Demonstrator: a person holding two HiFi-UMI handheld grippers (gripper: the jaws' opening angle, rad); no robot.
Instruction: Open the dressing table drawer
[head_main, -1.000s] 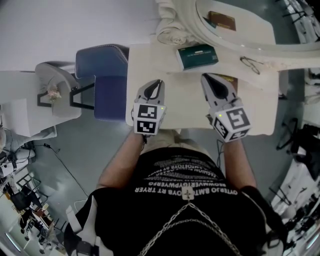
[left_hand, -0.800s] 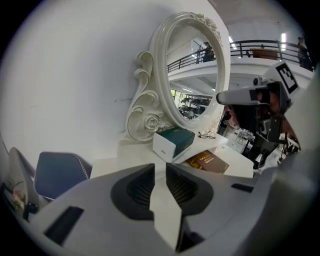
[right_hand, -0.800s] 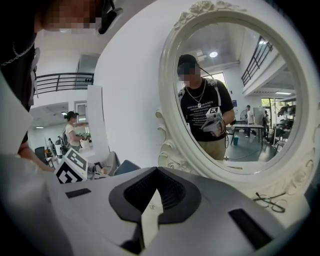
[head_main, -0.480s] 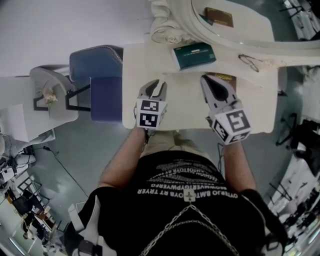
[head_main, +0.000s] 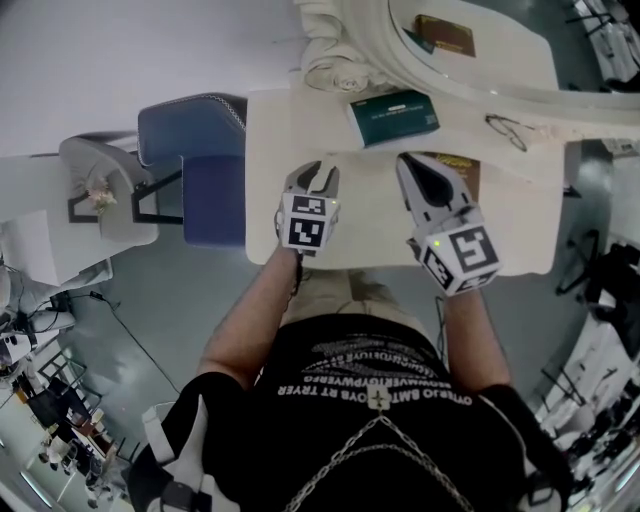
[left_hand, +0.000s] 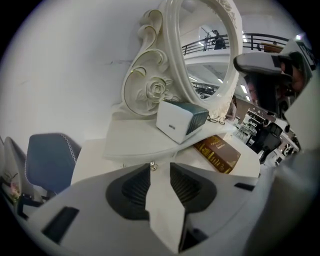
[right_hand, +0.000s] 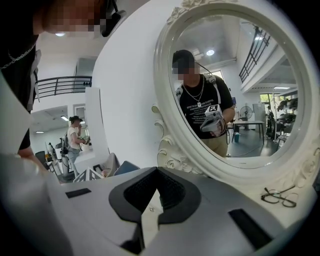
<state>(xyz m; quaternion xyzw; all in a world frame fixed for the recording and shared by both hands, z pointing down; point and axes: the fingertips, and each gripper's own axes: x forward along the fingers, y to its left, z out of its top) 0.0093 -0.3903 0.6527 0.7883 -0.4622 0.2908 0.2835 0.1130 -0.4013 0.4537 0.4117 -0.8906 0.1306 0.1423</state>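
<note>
Opening left tongs (left_hand: 160, 165) frame a tiny, barely visible drawer knob (left_hand: 152, 166).

white drawer (left_hand: 125, 156) shut (small knob (left_hand: 152, 166) on its front).

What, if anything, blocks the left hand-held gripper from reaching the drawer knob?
Probably nothing, so yes: the left hand-held gripper, jaws just opened and empty, points at the knob across bare tabletop.
</note>
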